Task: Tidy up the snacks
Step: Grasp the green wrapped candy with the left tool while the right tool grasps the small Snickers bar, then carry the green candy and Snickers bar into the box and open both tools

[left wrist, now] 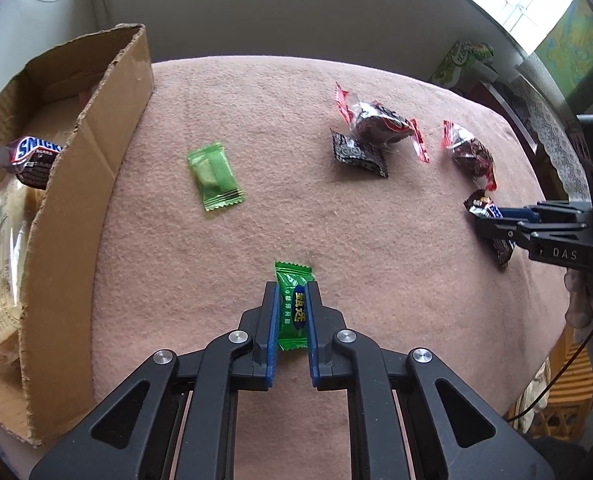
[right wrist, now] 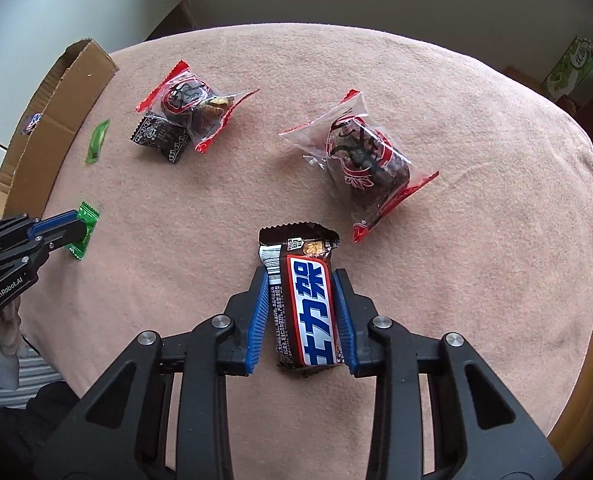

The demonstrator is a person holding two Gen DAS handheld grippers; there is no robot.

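Reading SNICKERS on boxed bar (left wrist: pixel 30 156), GenRobot.AI on left gripper (right wrist: pixel 81 231)

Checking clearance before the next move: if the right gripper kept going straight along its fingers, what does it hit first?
The right gripper points steeply down with the chocolate bar already between its fingers, so the bar and the pink tablecloth right beneath it come first. Nothing else shows in that line.

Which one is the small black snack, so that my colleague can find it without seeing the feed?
On the pink cloth, look toward the cardboard box; partway there lies a clear, red-edged packet. The small black square packet lies tucked partly under its near side. It alone is opaque black with white patterned edges.
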